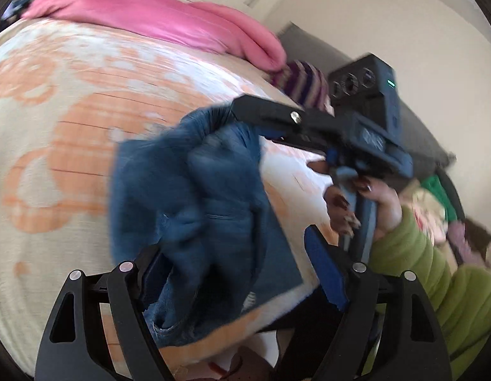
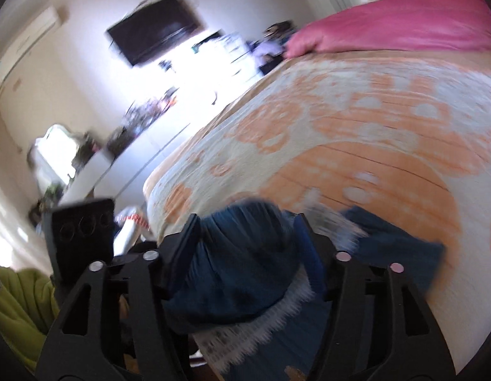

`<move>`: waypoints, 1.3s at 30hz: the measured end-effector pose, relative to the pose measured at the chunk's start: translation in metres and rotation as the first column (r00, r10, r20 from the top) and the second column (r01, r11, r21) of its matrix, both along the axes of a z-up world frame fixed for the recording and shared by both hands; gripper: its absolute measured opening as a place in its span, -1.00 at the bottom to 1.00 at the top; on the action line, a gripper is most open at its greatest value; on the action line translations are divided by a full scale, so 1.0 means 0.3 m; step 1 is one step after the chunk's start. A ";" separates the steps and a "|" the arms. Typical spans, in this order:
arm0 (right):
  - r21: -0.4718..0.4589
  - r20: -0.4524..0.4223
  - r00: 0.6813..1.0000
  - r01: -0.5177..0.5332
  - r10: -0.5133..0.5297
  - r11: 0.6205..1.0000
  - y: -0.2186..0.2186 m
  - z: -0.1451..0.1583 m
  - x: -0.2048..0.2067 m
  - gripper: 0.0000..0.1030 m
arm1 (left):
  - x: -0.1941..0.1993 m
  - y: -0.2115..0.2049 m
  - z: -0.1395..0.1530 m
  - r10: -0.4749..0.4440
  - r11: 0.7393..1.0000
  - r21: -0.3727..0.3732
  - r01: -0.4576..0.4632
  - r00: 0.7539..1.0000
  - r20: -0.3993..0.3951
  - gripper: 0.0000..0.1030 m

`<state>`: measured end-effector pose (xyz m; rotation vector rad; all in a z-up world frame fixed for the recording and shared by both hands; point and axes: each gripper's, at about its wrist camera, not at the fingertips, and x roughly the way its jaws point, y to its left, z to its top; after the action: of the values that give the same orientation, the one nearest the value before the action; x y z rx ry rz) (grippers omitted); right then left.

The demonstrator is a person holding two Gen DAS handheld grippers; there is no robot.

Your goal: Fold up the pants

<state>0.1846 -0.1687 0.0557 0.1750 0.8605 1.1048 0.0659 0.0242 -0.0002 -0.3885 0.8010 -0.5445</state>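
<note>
A pair of blue denim pants (image 1: 194, 197) hangs bunched and crumpled above the near edge of a bed (image 1: 54, 146), whose cream bedspread carries a large orange pattern. Both frames are blurred. In the left wrist view, the left gripper (image 1: 242, 273) has its blue-padded fingers (image 1: 324, 270) spread apart, with a fold of the denim lying against the left-hand one; whether the cloth is actually pinched cannot be told. Ahead of it, the right gripper (image 1: 235, 108) clamps the upper part of the denim, its black body held by a hand (image 1: 372, 200) with dark painted nails and a green sleeve (image 1: 436, 273).

The right wrist view shows the right gripper's fingers pressed against either side of a rolled wad of the pants (image 2: 242, 254), with a frayed pale hem (image 2: 270, 317) trailing below and a further flap of denim resting on the bedspread (image 2: 340, 133) just beside it. The left gripper's black body (image 2: 83, 231) is visible at the bed's near left corner.

A pink duvet (image 1: 156, 19) lies along the far edge of the bed, with a purple striped cloth (image 1: 302, 82) touching its end. A dark screen (image 2: 156, 28) hangs on the wall beyond.
</note>
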 end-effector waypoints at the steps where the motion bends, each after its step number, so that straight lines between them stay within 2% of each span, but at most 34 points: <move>1: -0.009 -0.012 0.999 0.030 -0.030 1.000 -0.045 -0.016 -0.001 0.09 | -0.001 -0.033 -0.010 -0.029 0.999 0.013 0.029 1.000 -0.003 0.52; 5: -0.074 -0.015 0.997 0.078 -0.079 0.994 -0.132 -0.059 -0.036 0.09 | 0.028 -0.115 -0.052 -0.105 0.994 0.024 0.106 0.994 -0.040 0.52; 8: -0.111 -0.010 0.997 0.070 -0.072 0.991 -0.129 -0.082 -0.063 0.09 | 0.040 -0.153 -0.086 -0.112 0.990 0.082 0.115 0.993 -0.045 0.54; 11: -0.248 0.034 0.996 0.091 -0.086 0.965 -0.091 -0.119 -0.073 0.09 | 0.040 -0.151 -0.092 -0.105 0.990 0.090 0.110 0.993 -0.059 0.54; 13: -0.336 0.052 0.992 0.126 -0.115 0.934 -0.088 -0.160 -0.068 0.09 | 0.036 -0.148 -0.093 -0.101 0.990 0.087 0.106 0.993 -0.062 0.54; 16: -0.329 0.044 0.990 0.143 -0.136 0.933 -0.105 -0.175 -0.068 0.11 | 0.013 -0.113 -0.090 -0.087 0.992 0.089 0.092 0.994 -0.063 0.54; 19: -0.324 0.123 0.984 0.166 -0.133 0.932 -0.111 -0.131 -0.109 0.15 | -0.011 -0.083 -0.053 -0.060 0.994 0.091 0.064 0.997 -0.045 0.54; 24: -0.281 0.165 0.972 0.208 -0.167 0.937 -0.148 -0.077 -0.155 0.53 | -0.054 -0.060 0.014 -0.010 0.990 0.140 0.011 1.000 -0.004 0.55; 28: -0.281 0.209 0.958 0.252 -0.197 0.926 -0.160 -0.054 -0.199 0.68 | -0.037 -0.043 0.023 0.014 0.990 0.141 -0.012 1.000 -0.008 0.57; 29: -0.284 0.223 0.954 0.261 -0.201 0.923 -0.162 -0.049 -0.211 0.72 | -0.037 -0.039 0.022 0.018 0.989 0.144 -0.017 1.000 -0.008 0.73; 34: -0.271 0.292 0.932 0.298 -0.217 0.915 -0.179 -0.019 -0.268 0.80 | -0.046 -0.034 0.024 0.031 0.987 0.160 -0.031 1.000 0.006 0.77; 39: -0.247 0.314 0.921 0.314 -0.230 0.917 -0.199 0.005 -0.307 0.82 | -0.050 -0.024 0.024 0.044 0.985 0.165 -0.044 0.999 0.006 0.77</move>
<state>0.0925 -0.2284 0.0571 -0.1056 0.7093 0.7049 0.0510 0.0170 0.0071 -0.2523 0.8273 -0.4340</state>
